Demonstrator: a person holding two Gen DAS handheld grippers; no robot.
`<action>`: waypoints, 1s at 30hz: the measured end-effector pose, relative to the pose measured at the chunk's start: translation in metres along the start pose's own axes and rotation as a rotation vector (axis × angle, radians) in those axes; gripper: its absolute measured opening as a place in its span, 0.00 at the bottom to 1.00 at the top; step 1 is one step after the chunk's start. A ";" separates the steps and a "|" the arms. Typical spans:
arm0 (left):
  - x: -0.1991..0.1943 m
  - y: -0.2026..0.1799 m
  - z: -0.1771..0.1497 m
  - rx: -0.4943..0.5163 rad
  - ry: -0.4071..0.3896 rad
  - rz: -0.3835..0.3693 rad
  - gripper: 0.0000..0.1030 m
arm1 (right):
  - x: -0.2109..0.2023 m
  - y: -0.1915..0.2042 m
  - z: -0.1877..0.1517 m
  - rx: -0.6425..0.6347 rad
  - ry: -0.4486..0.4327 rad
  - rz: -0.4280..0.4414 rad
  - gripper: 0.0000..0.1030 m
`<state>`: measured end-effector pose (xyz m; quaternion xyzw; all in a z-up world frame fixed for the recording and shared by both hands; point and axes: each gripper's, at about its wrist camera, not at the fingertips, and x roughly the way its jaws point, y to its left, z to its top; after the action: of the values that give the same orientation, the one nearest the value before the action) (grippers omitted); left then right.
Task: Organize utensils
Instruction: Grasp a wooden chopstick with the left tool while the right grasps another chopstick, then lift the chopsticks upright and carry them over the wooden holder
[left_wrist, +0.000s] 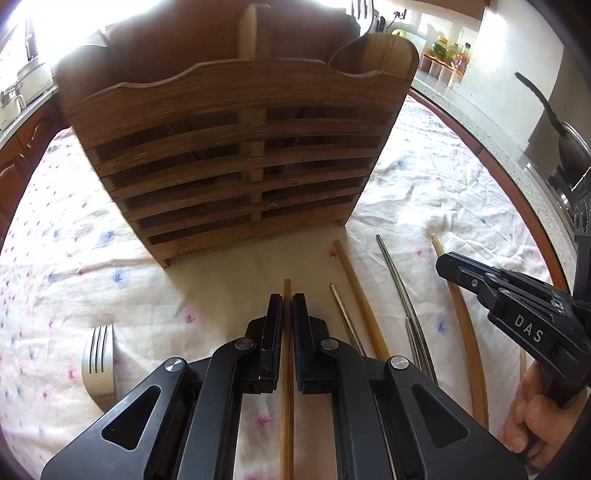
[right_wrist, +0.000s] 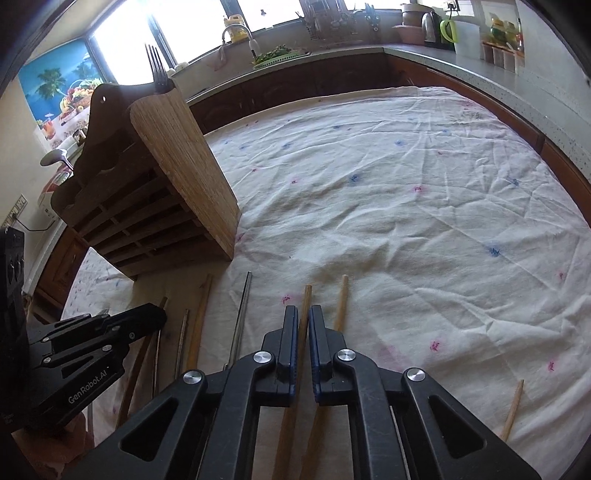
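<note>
Here, in the left wrist view, the left gripper (left_wrist: 287, 302) is clamped on a wooden chopstick (left_wrist: 287, 406) whose length runs along the fingers toward the slatted holder (left_wrist: 229, 162) just ahead. Other chopsticks and a fork (left_wrist: 99, 354) lie beside it.

In the right wrist view, the right gripper (right_wrist: 303, 314) pinches another wooden chopstick (right_wrist: 305, 299), pointing past the holder (right_wrist: 177, 177) at far left, with a second stick (right_wrist: 342, 295) lying just beside.

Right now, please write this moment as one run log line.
left tool: shut on light bamboo chopstick | right tool: shut on second bamboo chopstick | slatted wooden utensil holder: upright on cloth
</note>
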<state>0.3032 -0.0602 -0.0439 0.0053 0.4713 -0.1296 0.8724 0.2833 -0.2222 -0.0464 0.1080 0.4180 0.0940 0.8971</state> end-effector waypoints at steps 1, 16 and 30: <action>-0.006 0.004 -0.003 -0.010 -0.009 -0.009 0.04 | -0.005 0.001 0.000 0.004 -0.009 0.015 0.05; -0.115 0.031 -0.023 -0.131 -0.196 -0.093 0.04 | -0.095 0.029 0.000 -0.005 -0.171 0.108 0.05; -0.190 0.039 -0.030 -0.134 -0.347 -0.107 0.04 | -0.166 0.047 0.007 -0.035 -0.330 0.132 0.05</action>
<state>0.1880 0.0231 0.0912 -0.1004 0.3209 -0.1430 0.9308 0.1796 -0.2205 0.0921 0.1336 0.2554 0.1410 0.9471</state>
